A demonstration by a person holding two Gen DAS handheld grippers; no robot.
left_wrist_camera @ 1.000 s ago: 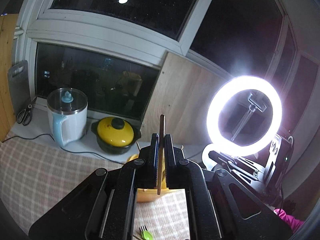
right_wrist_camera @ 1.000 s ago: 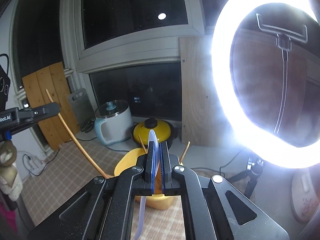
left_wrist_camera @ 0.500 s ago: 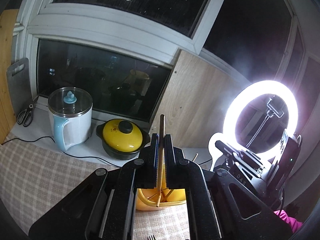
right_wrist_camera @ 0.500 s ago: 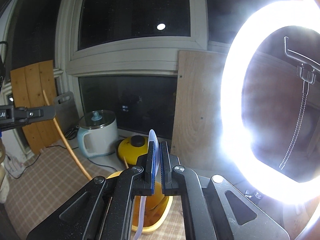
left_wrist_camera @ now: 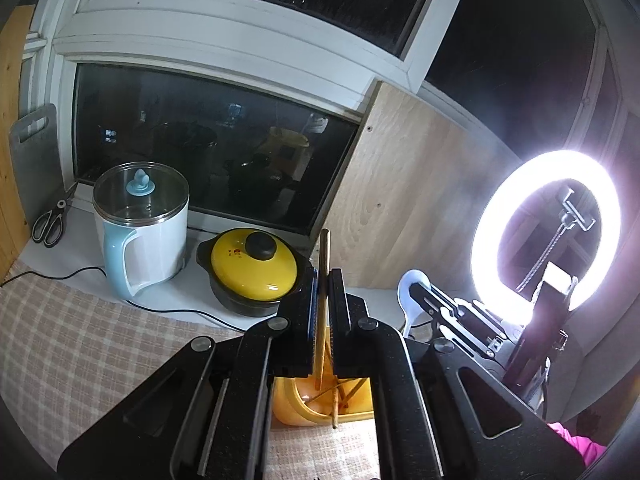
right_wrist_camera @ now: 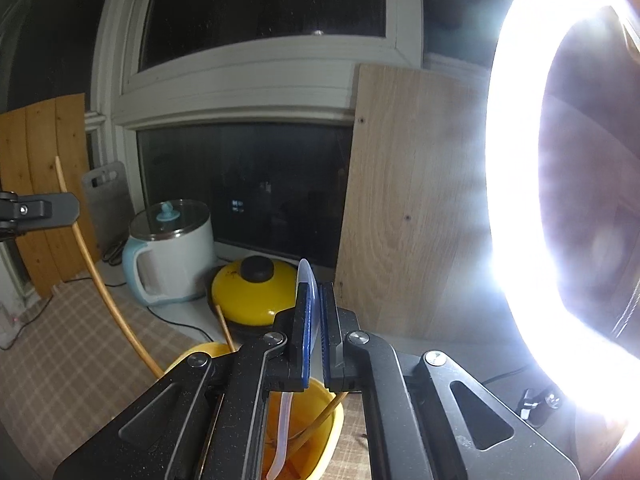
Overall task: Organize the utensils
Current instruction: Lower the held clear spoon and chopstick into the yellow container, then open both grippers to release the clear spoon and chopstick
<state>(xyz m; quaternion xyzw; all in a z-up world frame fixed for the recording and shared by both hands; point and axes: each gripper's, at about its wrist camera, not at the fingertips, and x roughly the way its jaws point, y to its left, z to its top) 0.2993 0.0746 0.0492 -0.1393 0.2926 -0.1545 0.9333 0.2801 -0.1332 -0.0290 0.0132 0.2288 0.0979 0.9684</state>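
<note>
Checked cloth (left_wrist_camera: 72, 352) fills lower left; my left gripper (left_wrist_camera: 323, 312) pinches a chopstick (left_wrist_camera: 323, 264), my right gripper (right_wrist_camera: 314, 332) a seemingly translucent spoon (right_wrist_camera: 308, 276), above the yellow tub (right_wrist_camera: 320, 420).

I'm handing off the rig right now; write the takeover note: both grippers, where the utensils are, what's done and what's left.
Left gripper: shut on a wooden chopstick, lower end over the yellow plastic holder.
Right gripper: shut on a translucent white plastic spoon, its handle hanging into the holder.
Done: several chopsticks already stand in the holder.
Left: lower and release both utensils into it.
</note>
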